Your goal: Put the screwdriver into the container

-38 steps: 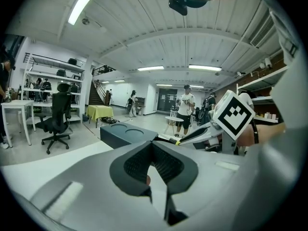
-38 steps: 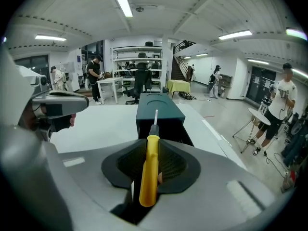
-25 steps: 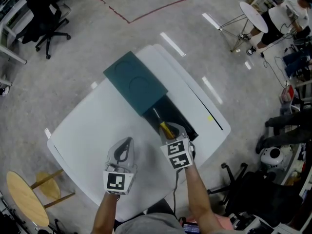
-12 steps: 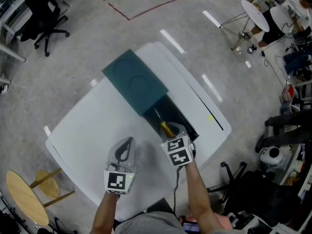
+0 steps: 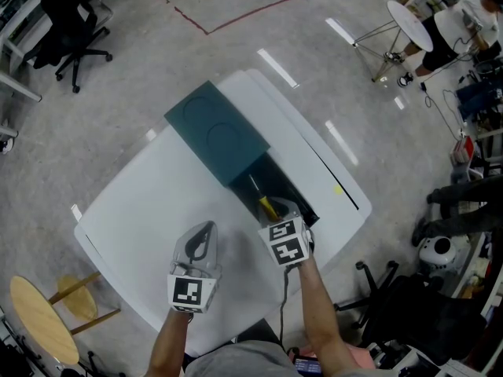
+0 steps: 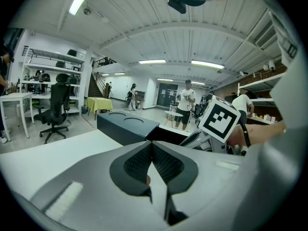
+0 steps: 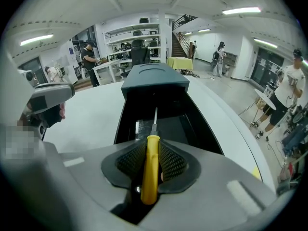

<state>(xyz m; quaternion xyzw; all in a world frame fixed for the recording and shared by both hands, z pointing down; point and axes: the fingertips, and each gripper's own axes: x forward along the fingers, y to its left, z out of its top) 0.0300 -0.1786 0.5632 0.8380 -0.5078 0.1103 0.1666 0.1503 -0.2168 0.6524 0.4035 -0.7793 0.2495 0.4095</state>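
Note:
A screwdriver [image 7: 149,170] with a yellow handle and thin metal shaft is clamped between the pads of my right gripper [image 7: 150,150]. Its tip points forward and down into the open black container [image 7: 124,117]. In the head view the screwdriver [image 5: 267,206] slants over the near end of the container [image 5: 299,192], with the right gripper [image 5: 279,212] at that end. A dark teal lid [image 5: 217,129] covers the container's far part. My left gripper [image 5: 202,239] hovers over the white table [image 5: 134,203] left of the container, its jaws [image 6: 151,146] shut with nothing held.
A yellow mark [image 5: 338,189] lies on the table right of the container. Round the table stand a black office chair [image 5: 72,30], a round wooden stool [image 5: 41,318] and a small round white table [image 5: 412,27]. Equipment crowds the right side.
Almost nothing differs. The right gripper with the screwdriver has crept slightly further over the container's near end; the left gripper stays put.

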